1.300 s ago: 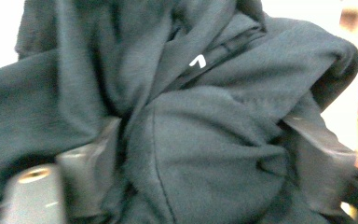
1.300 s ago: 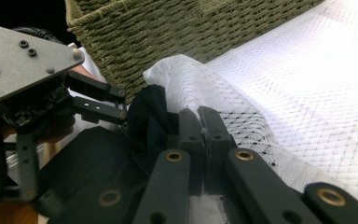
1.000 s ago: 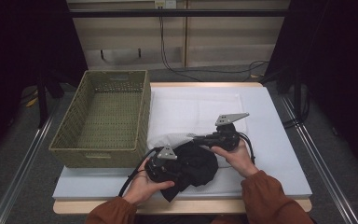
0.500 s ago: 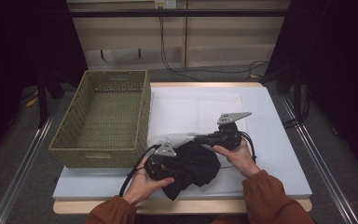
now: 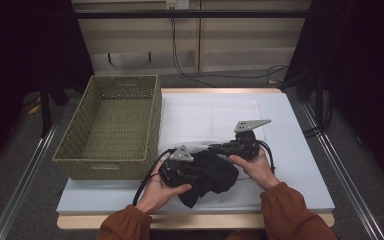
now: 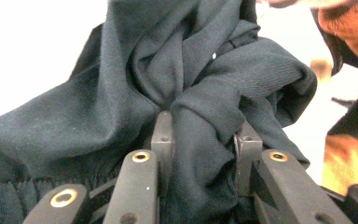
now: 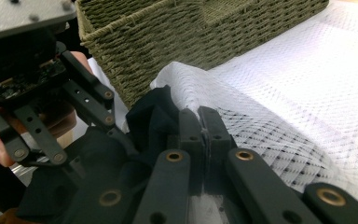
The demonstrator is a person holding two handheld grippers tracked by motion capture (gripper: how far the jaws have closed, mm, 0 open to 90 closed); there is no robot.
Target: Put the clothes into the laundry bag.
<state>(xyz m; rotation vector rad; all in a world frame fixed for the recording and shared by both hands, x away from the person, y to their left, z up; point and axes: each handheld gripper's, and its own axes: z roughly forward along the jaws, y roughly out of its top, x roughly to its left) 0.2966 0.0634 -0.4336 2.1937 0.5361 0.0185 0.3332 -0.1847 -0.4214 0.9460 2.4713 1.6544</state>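
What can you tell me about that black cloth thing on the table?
The black cloth is soft knit fabric, bunched into a crumpled heap with deep folds and a gathered elastic-looking edge. It lies on the white mesh sheet near the table's front edge, right of the woven basket. The left hand-held gripper has just closed on a thick fold of it. The right hand-held gripper, shut, touches its other side.
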